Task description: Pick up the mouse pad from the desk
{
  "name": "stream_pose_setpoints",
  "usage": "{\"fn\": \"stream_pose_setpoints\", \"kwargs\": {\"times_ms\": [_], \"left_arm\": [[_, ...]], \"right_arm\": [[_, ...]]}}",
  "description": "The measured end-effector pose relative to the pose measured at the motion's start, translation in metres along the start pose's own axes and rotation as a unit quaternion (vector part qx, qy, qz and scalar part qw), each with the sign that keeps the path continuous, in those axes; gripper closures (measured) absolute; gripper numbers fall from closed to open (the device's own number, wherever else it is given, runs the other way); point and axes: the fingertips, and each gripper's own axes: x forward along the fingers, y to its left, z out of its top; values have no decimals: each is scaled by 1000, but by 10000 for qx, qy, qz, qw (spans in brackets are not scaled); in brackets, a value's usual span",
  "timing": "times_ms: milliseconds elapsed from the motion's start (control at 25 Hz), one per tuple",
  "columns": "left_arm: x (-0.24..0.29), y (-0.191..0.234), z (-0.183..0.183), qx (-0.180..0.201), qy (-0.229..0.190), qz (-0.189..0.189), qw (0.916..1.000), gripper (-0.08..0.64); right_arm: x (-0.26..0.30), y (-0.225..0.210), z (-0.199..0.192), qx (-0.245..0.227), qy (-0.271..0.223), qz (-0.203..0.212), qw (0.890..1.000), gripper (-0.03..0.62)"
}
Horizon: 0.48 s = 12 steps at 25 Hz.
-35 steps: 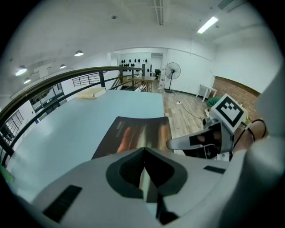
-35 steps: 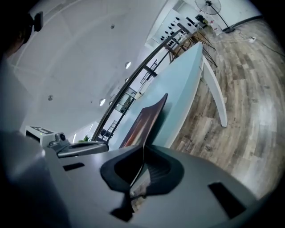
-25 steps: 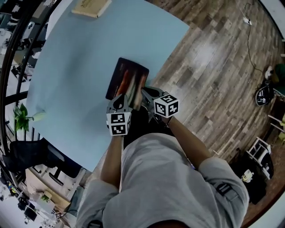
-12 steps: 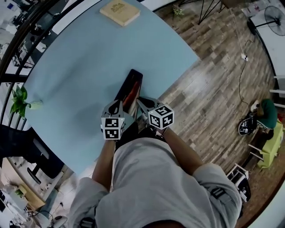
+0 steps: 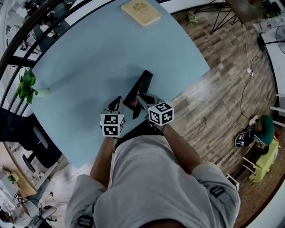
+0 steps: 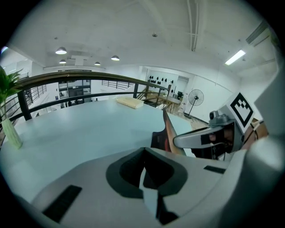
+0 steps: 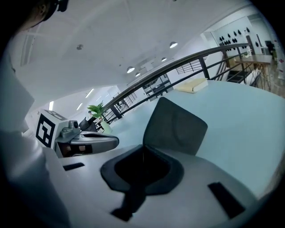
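The mouse pad (image 5: 139,89) is off the light blue desk (image 5: 84,58) and stands almost on edge, its dark underside (image 7: 176,127) turned toward the right gripper view. My right gripper (image 5: 141,99) is shut on the pad's near edge. In the left gripper view the pad's printed orange face (image 6: 171,133) rises just beyond the right gripper's fingers (image 6: 200,136). My left gripper (image 5: 116,102) hovers beside the pad on its left, apart from it, jaws together with nothing between them.
A tan book (image 5: 140,12) lies at the desk's far edge. A potted plant (image 5: 27,87) stands at the left edge, next to a dark railing. A black chair (image 5: 26,133) sits below the desk's left side. Wooden floor (image 5: 222,102) lies to the right.
The pad has gone from lying flat on the desk to standing on edge in the air. Both grippers have shifted together with it.
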Motion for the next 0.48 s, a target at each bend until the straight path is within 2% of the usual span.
{"fn": "stream_pose_setpoints", "kwargs": {"times_ms": [280, 480], "left_arm": [[-9, 9, 3, -675, -178, 488, 9964, 548], [-31, 17, 3, -1175, -341, 1019, 9872, 548]], "right_arm": [[20, 13, 4, -325, 367, 629, 9968, 575], [31, 35, 14, -511, 558, 1237, 9894, 575]]}}
